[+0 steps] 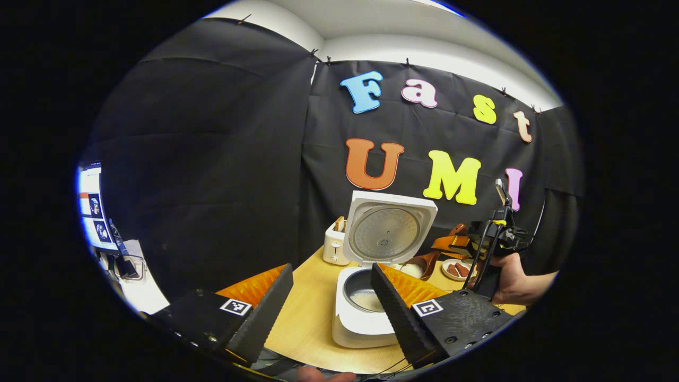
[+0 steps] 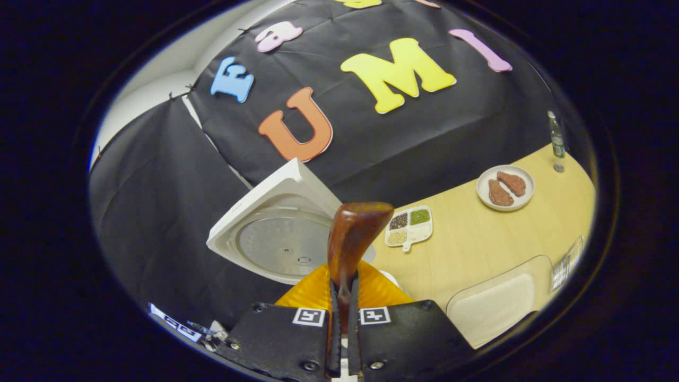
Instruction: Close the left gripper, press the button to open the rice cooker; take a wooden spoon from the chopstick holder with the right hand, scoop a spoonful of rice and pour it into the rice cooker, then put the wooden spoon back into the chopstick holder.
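Observation:
The white rice cooker [image 1: 360, 318] stands open on the table, its lid [image 1: 390, 233] upright, with white rice in the pot [image 1: 367, 300]. My left gripper [image 1: 331, 270] hangs open in front of it, one finger on each side of the pot, holding nothing. My right gripper [image 2: 344, 297] is shut on the handle of the wooden spoon [image 2: 353, 233], whose bowl points up toward the cooker lid [image 2: 281, 239]. In the left gripper view a hand [image 1: 512, 281] holds the right gripper [image 1: 451, 245], and the spoon [image 1: 424, 261] reaches toward the cooker's right rim, with something white at its bowl.
A white toaster [image 1: 335, 245] stands behind the cooker on the left. On the wooden table [image 2: 477, 249] lie a plate of brown meat pieces [image 2: 505, 187], a divided tray of beans [image 2: 409, 227], a small bottle [image 2: 555, 139] and a pale mat [image 2: 496, 302]. A monitor [image 1: 90, 207] glows far left.

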Motion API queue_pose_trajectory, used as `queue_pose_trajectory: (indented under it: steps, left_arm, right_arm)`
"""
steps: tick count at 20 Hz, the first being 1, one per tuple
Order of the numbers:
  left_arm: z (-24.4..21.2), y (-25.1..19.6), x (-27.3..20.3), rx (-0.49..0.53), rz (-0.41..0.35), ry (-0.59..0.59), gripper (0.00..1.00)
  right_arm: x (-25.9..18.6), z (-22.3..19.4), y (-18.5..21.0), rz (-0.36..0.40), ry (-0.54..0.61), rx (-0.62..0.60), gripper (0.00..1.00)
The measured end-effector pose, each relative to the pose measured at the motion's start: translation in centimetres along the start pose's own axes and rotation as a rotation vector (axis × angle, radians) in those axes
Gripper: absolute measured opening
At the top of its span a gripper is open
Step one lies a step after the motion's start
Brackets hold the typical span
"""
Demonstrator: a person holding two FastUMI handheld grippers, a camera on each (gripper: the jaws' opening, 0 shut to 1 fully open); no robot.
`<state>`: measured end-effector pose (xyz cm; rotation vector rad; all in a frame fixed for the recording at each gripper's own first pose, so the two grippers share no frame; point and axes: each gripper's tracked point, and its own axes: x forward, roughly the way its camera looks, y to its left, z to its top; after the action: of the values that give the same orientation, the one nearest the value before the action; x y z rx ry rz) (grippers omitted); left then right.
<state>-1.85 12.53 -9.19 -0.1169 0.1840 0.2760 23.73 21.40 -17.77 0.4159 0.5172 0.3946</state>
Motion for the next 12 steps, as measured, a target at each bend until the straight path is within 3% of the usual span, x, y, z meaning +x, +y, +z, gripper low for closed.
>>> queue_pose_trajectory:
  steps: [12]
  left_arm:
    - [-1.4, 0.4, 1.0, -0.016, -0.009, 0.018, 0.94]
  right_arm:
    - [-0.6, 2.2, 3.3, -0.027, -0.08, -0.474, 0.11]
